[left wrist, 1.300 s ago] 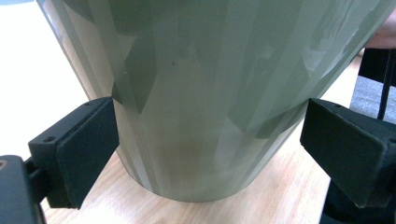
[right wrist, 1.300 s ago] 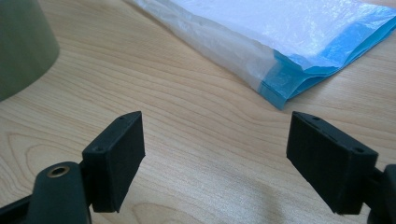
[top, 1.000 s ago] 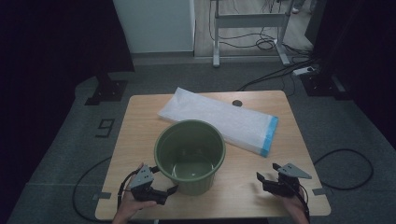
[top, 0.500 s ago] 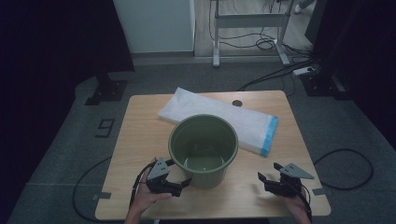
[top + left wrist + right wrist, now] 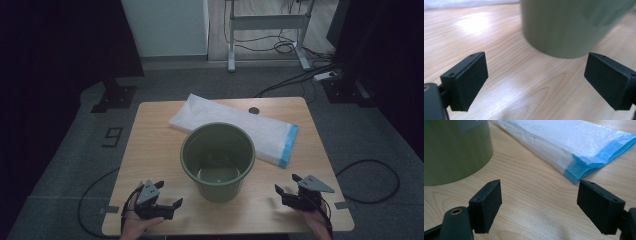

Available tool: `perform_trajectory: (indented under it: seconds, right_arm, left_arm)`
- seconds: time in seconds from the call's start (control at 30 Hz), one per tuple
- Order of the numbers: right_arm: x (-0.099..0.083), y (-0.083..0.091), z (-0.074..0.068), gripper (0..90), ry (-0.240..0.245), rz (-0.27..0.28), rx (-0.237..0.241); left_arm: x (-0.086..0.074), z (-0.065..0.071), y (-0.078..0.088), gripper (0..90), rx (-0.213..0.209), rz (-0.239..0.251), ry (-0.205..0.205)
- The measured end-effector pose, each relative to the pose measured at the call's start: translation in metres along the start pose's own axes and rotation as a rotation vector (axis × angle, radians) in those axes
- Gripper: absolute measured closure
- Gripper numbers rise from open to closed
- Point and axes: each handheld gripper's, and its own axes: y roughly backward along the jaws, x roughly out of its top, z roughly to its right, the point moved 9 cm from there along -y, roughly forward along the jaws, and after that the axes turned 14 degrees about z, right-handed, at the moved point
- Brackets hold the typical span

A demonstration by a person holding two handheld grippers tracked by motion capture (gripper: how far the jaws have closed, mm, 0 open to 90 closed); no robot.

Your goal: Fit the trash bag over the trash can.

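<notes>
A green plastic bucket [image 5: 218,160] stands upright in the middle of the wooden table [image 5: 150,150], with nothing visible inside it. Behind it lies a flat white plastic bag with a blue end [image 5: 240,127]. My left gripper [image 5: 170,194] rests near the front edge, left of the bucket and apart from it, open and holding nothing. The left gripper view looks past the open gripper [image 5: 536,72] at the bucket's wall [image 5: 569,25]. My right gripper [image 5: 286,183] sits at the front right, open. Beyond it [image 5: 539,200] are the bucket [image 5: 454,150] and the bag [image 5: 574,142].
A small dark round disc [image 5: 254,110] sits near the table's back edge. Bare tabletop lies to the left of the bucket and along the front. Cables and a desk frame [image 5: 265,30] stand on the floor behind the table.
The bucket slid right and slightly away to the table's middle, then stopped. My left gripper followed it, then drew back left toward the front edge. The right gripper barely moved.
</notes>
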Motion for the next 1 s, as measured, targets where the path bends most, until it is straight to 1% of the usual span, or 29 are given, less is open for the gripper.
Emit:
perform_trajectory:
  seconds: [0.1,0.17,0.27,0.4,0.53,0.6,0.67,0.77,0.83,0.93,1.0]
  right_arm:
    - [0.0,0.0,0.001,19.6,0.006,-0.005,-0.005]
    - [0.0,-0.001,0.003,19.6,0.018,-0.011,-0.018]
    - [-0.001,-0.004,0.003,19.8,0.021,-0.021,-0.022]
    - [0.006,-0.014,-0.001,19.8,0.037,-0.017,-0.01]
    - [0.014,-0.026,-0.003,19.9,0.041,-0.007,-0.007]
    - [0.018,-0.036,-0.001,21.2,0.06,-0.012,-0.009]
    - [0.021,-0.047,0.003,22.4,0.06,-0.02,-0.015]
    - [0.022,-0.072,0.013,23.5,0.061,-0.061,-0.028]
    - [0.021,-0.086,0.016,23.7,0.059,-0.088,-0.025]
    - [0.019,-0.101,0.017,23.4,0.058,-0.122,-0.022]
    - [0.017,-0.108,0.018,24.1,0.06,-0.14,-0.026]
  left_arm:
    - [-0.003,-0.007,0.002,5.1,0.021,-0.009,0.004]
    - [-0.005,-0.012,0.004,5.1,0.034,-0.009,0.01]
    - [-0.008,-0.021,0.008,5.4,0.06,-0.011,0.029]
    - [-0.013,-0.029,0.01,5.6,0.083,-0.012,0.054]
    - [-0.018,-0.033,0.009,5.8,0.096,-0.03,0.06]
    - [-0.019,-0.035,0.009,6.0,0.1,-0.031,0.07]
    - [-0.019,-0.035,0.008,6.1,0.099,-0.021,0.092]
    - [-0.019,-0.036,0.007,6.5,0.101,-0.023,0.092]
    - [-0.022,-0.036,0.008,6.5,0.1,-0.028,0.093]
    - [-0.024,-0.039,0.01,6.7,0.107,-0.027,0.106]
    - [-0.024,-0.038,0.01,7.1,0.098,-0.014,0.127]
